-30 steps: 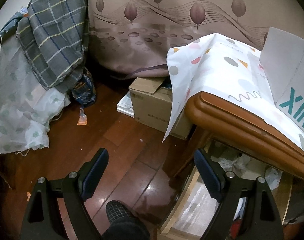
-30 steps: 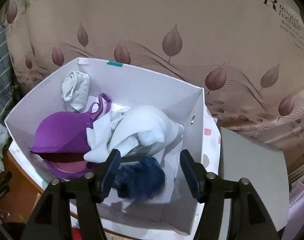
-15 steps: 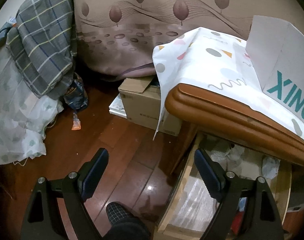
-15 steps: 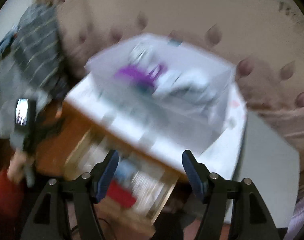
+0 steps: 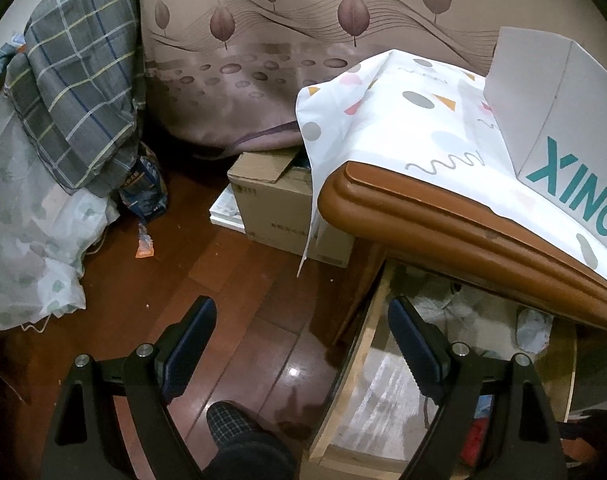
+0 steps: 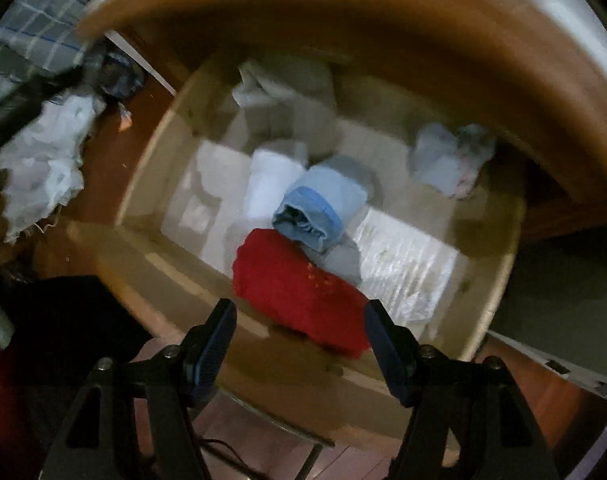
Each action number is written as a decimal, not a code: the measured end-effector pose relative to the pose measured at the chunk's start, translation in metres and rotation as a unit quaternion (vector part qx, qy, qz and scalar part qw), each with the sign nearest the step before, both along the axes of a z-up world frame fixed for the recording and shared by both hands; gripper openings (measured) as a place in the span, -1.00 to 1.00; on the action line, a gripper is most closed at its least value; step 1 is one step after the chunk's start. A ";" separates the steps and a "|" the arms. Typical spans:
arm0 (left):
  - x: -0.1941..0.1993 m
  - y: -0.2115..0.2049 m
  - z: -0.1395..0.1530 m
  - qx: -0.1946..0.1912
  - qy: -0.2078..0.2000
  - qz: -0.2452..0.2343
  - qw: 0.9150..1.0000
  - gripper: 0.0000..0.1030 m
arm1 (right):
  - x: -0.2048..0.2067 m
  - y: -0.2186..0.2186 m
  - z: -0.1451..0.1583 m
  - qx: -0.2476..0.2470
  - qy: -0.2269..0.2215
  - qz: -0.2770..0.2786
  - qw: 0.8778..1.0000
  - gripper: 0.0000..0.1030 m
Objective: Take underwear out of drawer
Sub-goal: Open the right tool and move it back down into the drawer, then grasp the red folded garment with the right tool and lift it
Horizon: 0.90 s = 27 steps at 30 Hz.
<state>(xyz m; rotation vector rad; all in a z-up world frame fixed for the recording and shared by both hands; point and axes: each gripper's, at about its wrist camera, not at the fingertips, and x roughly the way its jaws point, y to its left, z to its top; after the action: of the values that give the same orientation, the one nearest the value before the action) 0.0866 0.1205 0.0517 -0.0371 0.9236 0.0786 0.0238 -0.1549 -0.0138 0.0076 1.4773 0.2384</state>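
The wooden drawer (image 6: 175, 256) stands pulled out under the brown table top (image 6: 343, 32). In it lie a red rolled garment (image 6: 295, 292), a light blue rolled one (image 6: 319, 208), white folded cloth (image 6: 267, 184) and a pale bundle (image 6: 447, 164) at the back right. My right gripper (image 6: 299, 344) is open and empty, just above the drawer's front edge near the red roll. My left gripper (image 5: 299, 352) is open and empty over the floor beside the drawer's left wall (image 5: 355, 364). The right wrist view is blurred.
A white box marked XINC (image 5: 559, 128) stands on a patterned cloth (image 5: 403, 120) on the table. A cardboard box (image 5: 275, 208) sits on the wooden floor (image 5: 207, 280). A plaid blanket (image 5: 79, 80) and pale bedding (image 5: 27, 240) lie at left.
My right gripper has swung down from the white box on the table to the open drawer. My left gripper has shifted slightly; it stays open.
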 end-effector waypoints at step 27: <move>0.000 -0.010 -0.005 0.003 0.010 -0.021 1.000 0.68 | 0.021 -0.006 -0.096 -0.057 0.080 -0.007 0.995 0.55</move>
<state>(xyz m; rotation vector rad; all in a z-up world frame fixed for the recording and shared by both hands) 0.0869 0.1106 0.0466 -0.0115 0.9445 0.0423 0.0447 -0.1604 -0.1101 -0.0561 1.6490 0.1428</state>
